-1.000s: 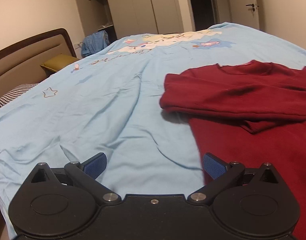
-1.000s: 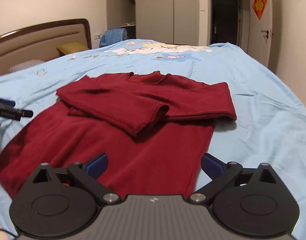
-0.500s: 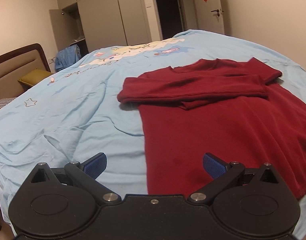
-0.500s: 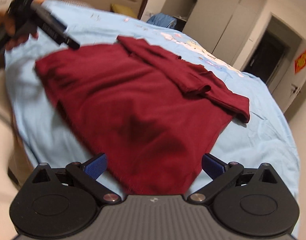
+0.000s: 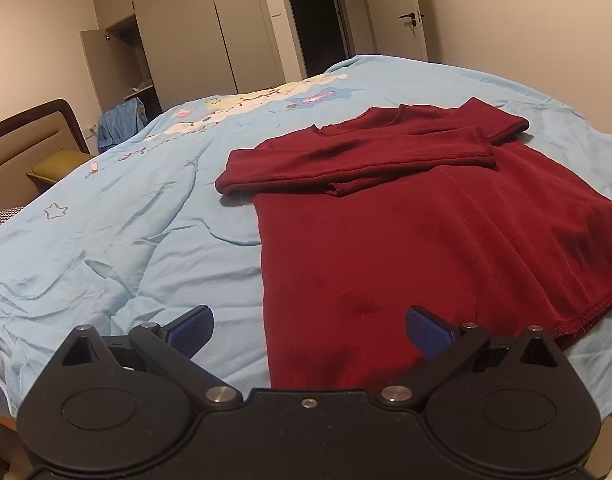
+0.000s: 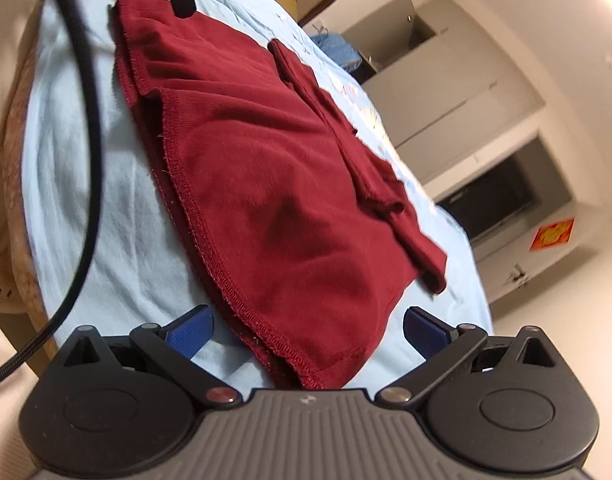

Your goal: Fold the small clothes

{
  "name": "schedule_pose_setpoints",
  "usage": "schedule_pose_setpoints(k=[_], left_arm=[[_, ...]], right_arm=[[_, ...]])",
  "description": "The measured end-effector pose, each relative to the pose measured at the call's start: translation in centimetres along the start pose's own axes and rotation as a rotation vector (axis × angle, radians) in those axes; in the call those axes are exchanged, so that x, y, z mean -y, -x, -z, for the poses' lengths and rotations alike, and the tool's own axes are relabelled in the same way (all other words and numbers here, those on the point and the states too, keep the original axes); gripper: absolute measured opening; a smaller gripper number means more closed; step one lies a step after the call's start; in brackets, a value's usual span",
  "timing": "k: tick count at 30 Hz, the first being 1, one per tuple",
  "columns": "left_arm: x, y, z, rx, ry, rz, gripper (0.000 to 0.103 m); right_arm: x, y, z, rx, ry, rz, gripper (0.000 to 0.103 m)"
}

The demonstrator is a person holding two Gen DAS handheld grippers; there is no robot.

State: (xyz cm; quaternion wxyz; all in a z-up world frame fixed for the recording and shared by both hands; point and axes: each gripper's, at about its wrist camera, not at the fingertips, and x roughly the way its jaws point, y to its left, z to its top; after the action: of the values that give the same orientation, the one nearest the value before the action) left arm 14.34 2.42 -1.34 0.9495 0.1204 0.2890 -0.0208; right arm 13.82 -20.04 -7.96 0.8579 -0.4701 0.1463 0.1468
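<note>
Right now, in the left wrist view, the left tool (image 5: 308, 326) hangs just above the near edge of the bed (image 5: 118, 240), its blue-padded fingers (image 5: 192, 326) spread wide and pinching nothing. The dark red top (image 5: 406, 240) lies flat on the light blue sheet, towards the right side, with both sleeves (image 5: 358, 160) folded across the chest so they overlap below the neckline. The near left corner of its hem sits between the two fingers. Beyond the bed stand a grey wardrobe (image 5: 194, 36) with one door open, a dark doorway and a brown headboard (image 5: 30, 136) at the left.

From the right wrist view, tilted sharply, the right tool (image 6: 304, 328) is likewise spread apart and empty, with the stitched hem corner of the red top lying between its fingers (image 6: 426, 330); whether a pad touches the cloth is hard to tell from here. At the far end of the hem, the black tip of the left tool hovers over the fabric. A black cable (image 6: 88, 128) loops down the left of the picture.
</note>
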Motion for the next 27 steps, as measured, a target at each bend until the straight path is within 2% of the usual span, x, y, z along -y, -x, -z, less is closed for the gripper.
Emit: schedule_pose_setpoints(k=[1, 5, 7, 9, 10, 12, 15, 20, 27], left_arm=[[0.0, 0.1, 0.1, 0.000, 0.000, 0.001, 0.102], [0.0, 0.4, 0.4, -0.002, 0.006, 0.004, 0.102], [-0.1, 0.6, 0.5, -0.002, 0.011, 0.007, 0.102], [-0.1, 0.8, 0.6, -0.001, 0.013, 0.010, 0.102], [-0.1, 0.9, 0.7, 0.000, 0.013, 0.012, 0.102], [0.0, 1.1, 0.8, 0.003, 0.011, 0.015, 0.102], [0.2, 1.4, 1.1, 0.008, 0.000, 0.017, 0.102], [0.8, 2.2, 1.6, 0.029, -0.033, 0.041, 0.102], [3.7, 3.0, 2.6, 0.083, -0.141, 0.124, 0.102]], right_arm=[[-0.1, 0.1, 0.1, 0.009, 0.004, 0.004, 0.102], [-0.5, 0.7, 0.2, 0.032, 0.025, -0.011, 0.083], [-0.9, 1.0, 0.3, 0.046, 0.047, -0.024, 0.071], [-1.2, 1.2, 0.3, 0.057, 0.077, -0.037, 0.051], [-1.4, 1.2, 0.2, 0.061, 0.091, -0.044, 0.048], [-1.6, 1.4, 0.3, 0.076, 0.100, -0.055, 0.033], [-1.5, 2.0, 0.2, 0.112, 0.085, -0.056, 0.017], [-0.6, 3.0, -0.6, 0.154, 0.020, -0.056, 0.010], [3.6, 3.3, -2.3, 0.170, -0.220, -0.095, 0.009]])
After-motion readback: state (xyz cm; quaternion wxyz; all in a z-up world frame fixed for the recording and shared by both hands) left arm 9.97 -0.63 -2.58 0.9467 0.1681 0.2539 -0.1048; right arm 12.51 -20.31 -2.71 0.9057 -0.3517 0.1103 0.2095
